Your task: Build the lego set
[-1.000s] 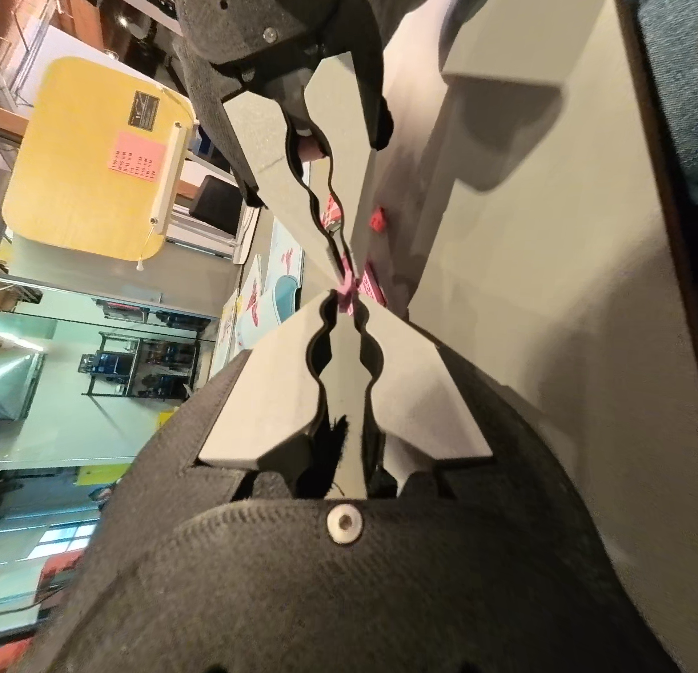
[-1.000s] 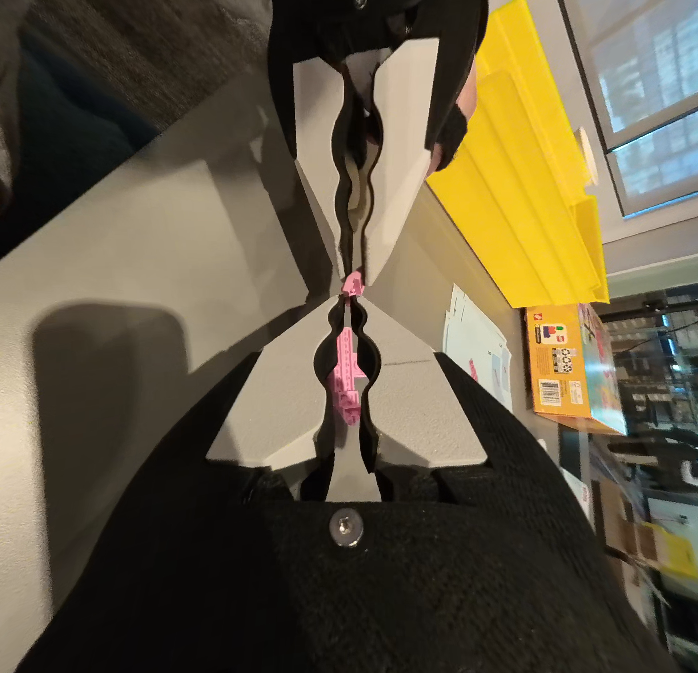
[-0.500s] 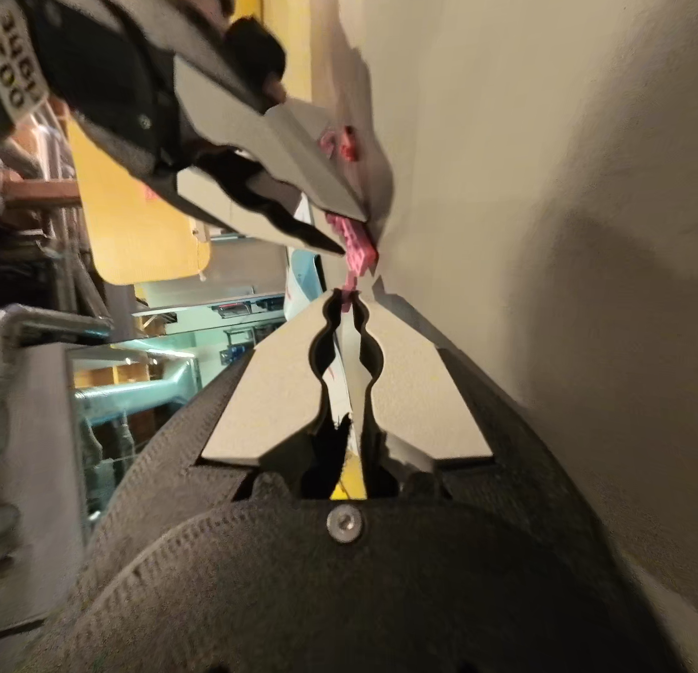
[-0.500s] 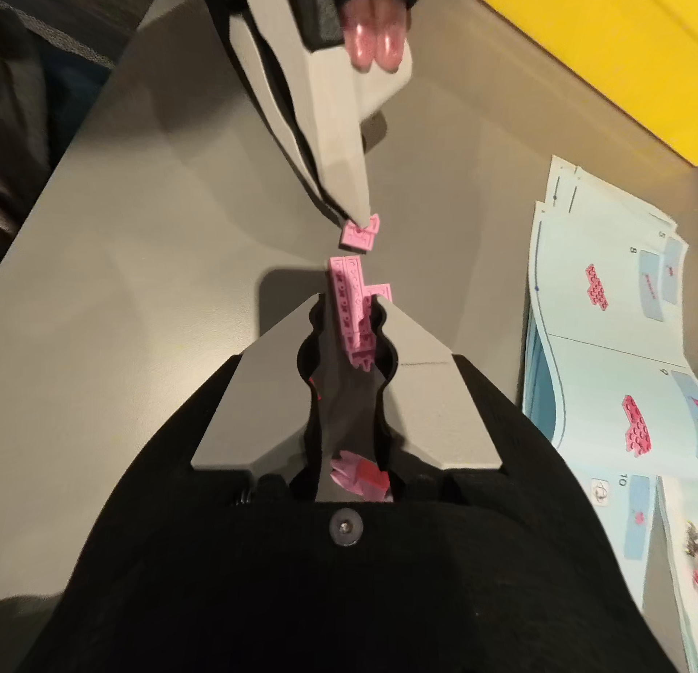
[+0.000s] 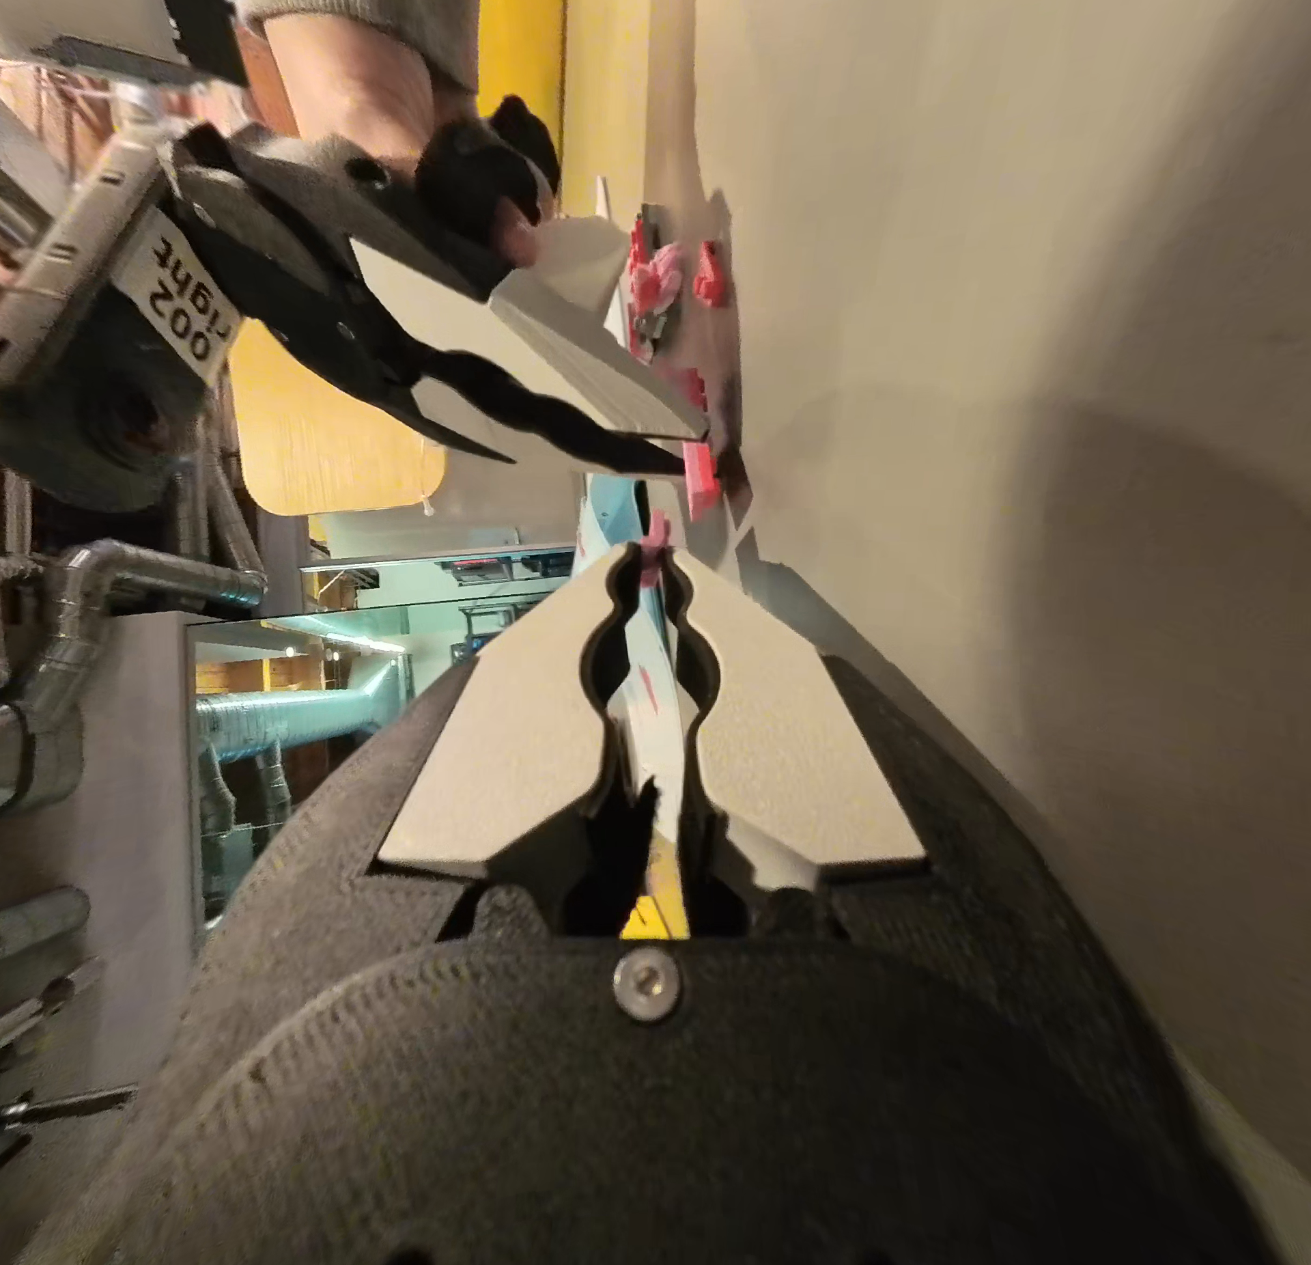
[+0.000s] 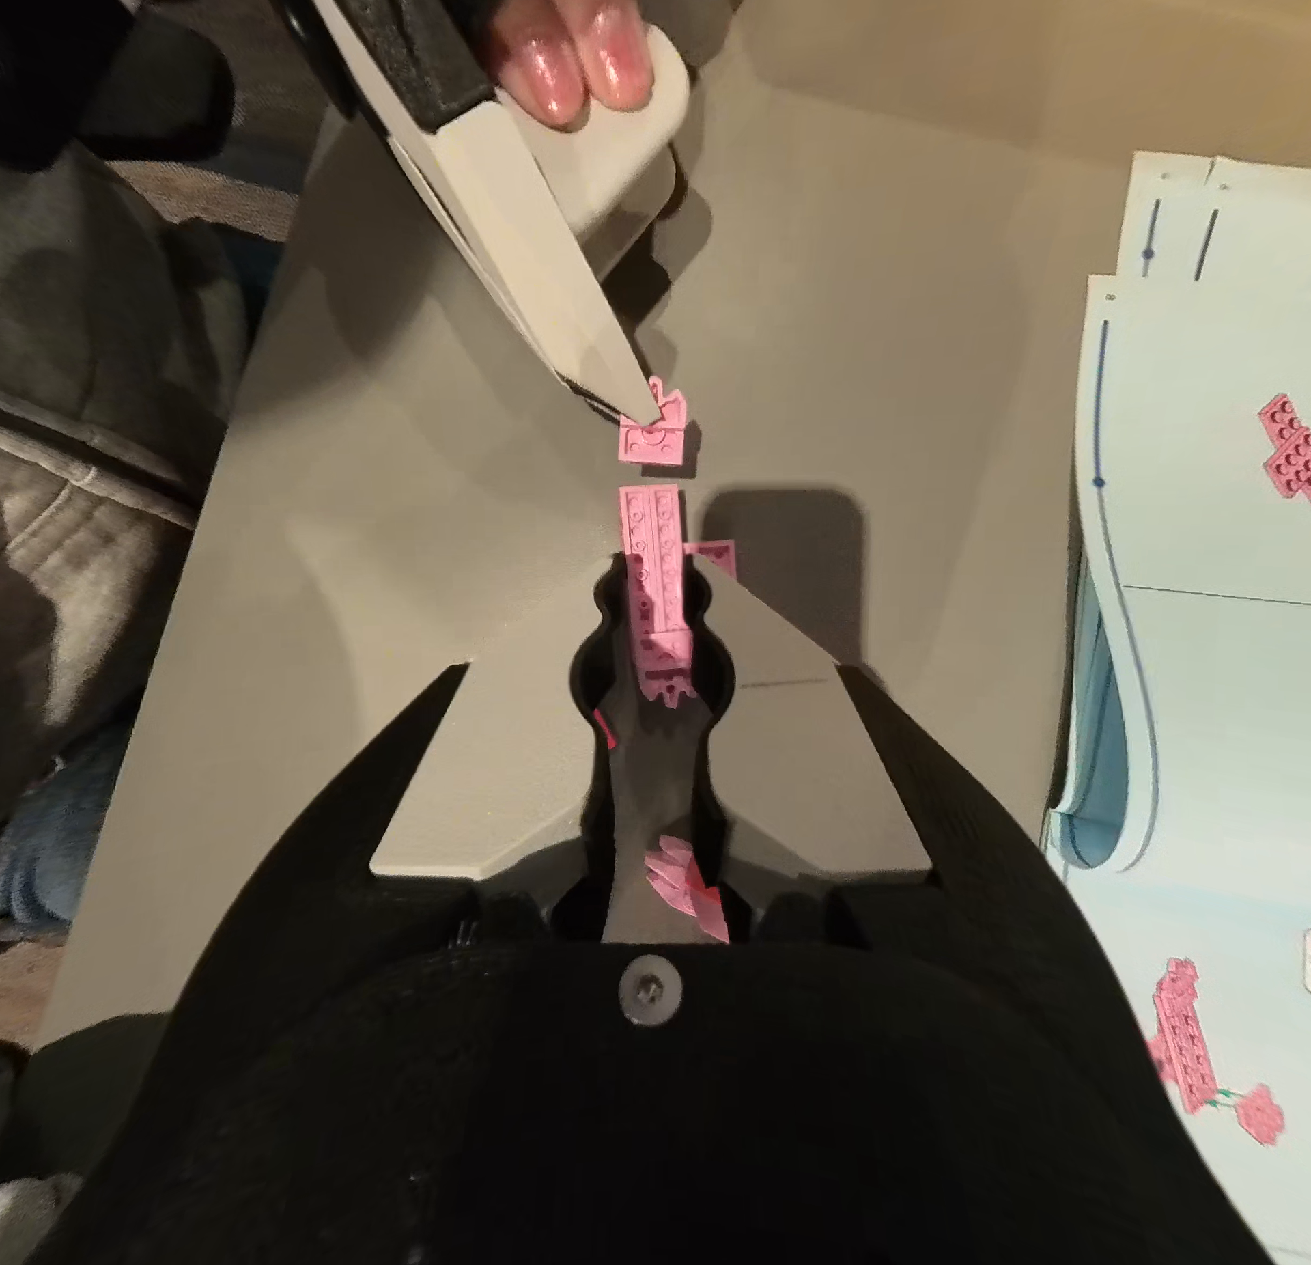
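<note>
Grey tabletop: your right gripper clamps the long pink plate assembly; your left gripper, just beyond, pinches a small pink plate, probably for joining.

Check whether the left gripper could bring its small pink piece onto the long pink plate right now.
Probably yes. The left gripper, shut on the small pink piece, sits just beyond the exposed end of the long pink plate held by the right gripper; only open table lies between.

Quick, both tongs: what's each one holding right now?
Left tongs: shut on the small pink piece.
Right tongs: shut on the long pink plate assembly.
</note>
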`<state>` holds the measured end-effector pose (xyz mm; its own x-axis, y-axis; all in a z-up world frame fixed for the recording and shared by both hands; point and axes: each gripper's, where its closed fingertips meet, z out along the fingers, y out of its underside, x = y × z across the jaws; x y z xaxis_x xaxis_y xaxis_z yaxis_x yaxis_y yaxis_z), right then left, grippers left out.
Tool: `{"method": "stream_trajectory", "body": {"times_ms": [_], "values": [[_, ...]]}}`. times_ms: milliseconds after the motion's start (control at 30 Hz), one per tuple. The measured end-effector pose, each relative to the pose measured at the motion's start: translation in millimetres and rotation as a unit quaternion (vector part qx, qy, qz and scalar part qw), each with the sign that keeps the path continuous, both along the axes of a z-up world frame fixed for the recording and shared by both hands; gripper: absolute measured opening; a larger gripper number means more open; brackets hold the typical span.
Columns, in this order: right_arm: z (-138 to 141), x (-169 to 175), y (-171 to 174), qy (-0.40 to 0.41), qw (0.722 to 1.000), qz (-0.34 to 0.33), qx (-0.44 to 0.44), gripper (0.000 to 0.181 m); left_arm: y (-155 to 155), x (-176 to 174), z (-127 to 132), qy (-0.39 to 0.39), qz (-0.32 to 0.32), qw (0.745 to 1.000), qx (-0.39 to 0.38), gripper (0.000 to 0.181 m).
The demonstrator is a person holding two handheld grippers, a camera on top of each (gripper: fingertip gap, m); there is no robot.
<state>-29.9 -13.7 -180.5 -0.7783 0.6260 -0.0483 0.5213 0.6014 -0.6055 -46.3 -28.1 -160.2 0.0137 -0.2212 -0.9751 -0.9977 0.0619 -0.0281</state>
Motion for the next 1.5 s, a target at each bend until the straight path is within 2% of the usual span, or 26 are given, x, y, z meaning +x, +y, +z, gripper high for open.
{"method": "stream_trajectory", "body": {"times_ms": [233,733,900,1067,1167,1300,1500], "values": [[9.4,-4.1,-4.9,0.006,1.0,-0.014,-0.024,0.014,1.8,0.0,2.6,-0.001,0.004,1.0,0.01,0.005],[-1.9,-13.8,1.0,0.055,0.996,-0.065,0.027,0.014,5.2,-6.1,-10.5,0.008,0.018,0.999,-0.027,0.005],[2.4,-15.1,2.9,0.101,0.991,-0.064,0.054,0.028,6.3,-8.8,-11.1,0.009,0.023,0.999,-0.03,0.005],[10.6,-9.5,11.0,0.151,0.983,-0.064,0.078,0.034,6.5,-13.7,-9.9,0.012,0.034,0.999,-0.024,0.005],[8.2,0.8,14.8,0.145,0.983,-0.06,0.093,0.037,6.6,-20.2,-8.6,0.023,0.045,0.999,-0.018,0.005],[-2.3,7.5,14.3,0.092,0.99,-0.074,0.079,0.045,6.1,-26.5,1.2,0.02,0.054,0.998,0.004,0.005],[-5.2,-3.6,13.4,0.054,0.996,-0.07,0.023,0.039,3.6,-25.6,7.9,-0.001,0.046,0.999,0.012,0.005]]}}
